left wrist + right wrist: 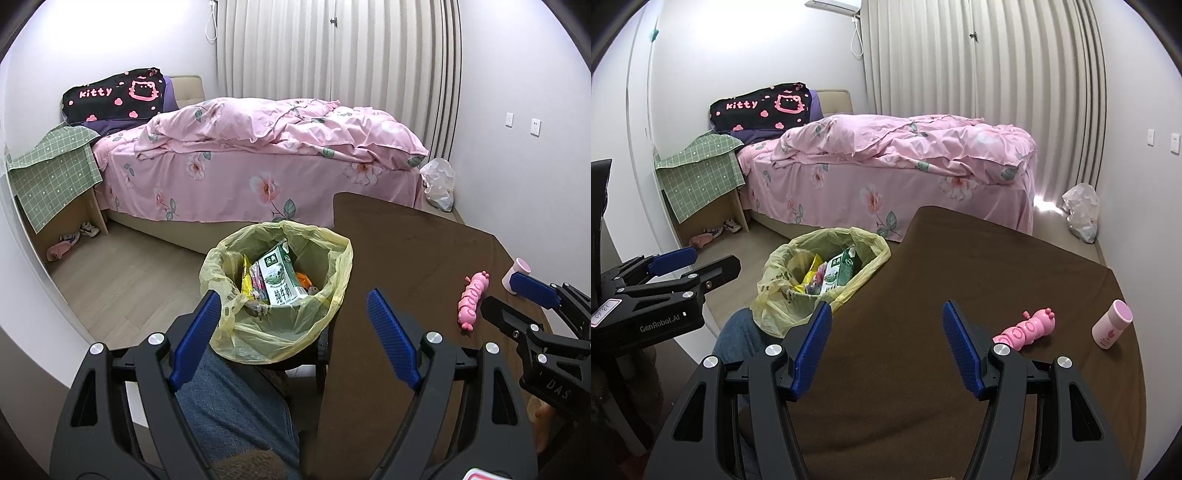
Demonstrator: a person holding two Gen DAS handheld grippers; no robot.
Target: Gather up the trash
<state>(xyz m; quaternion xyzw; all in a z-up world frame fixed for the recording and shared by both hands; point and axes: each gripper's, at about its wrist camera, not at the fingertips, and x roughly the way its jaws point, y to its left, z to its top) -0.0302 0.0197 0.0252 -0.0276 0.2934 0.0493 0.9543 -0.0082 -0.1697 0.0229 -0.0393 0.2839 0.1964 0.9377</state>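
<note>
Two black tongs with ribbed blue pads filled the foreground; the left gripper [291, 325] stood with jaws spread wide and nothing between them, hovering above a trash bin lined with a thin yellow bag [275, 295], and the right gripper [884, 341] likewise gaped empty over a dark brown table [960, 387]. Below the left tongs, a person's knee in blue jeans [236, 402] showed. Inside the bin, beside the table's left edge, lay a green-and-white milk carton [279, 275] and bright snack wrappers [248, 275]. On the table's right side rested a pink caterpillar toy [1025, 328] and, just beyond it, a small pink-and-white bottle [1112, 324], neither clearly rubbish. The bag looked light, soft and slippery, likely to tear if yanked; its loose rim, bunched together, seemed the best place to pinch. A pink floral bed [258, 155] stood behind.
</note>
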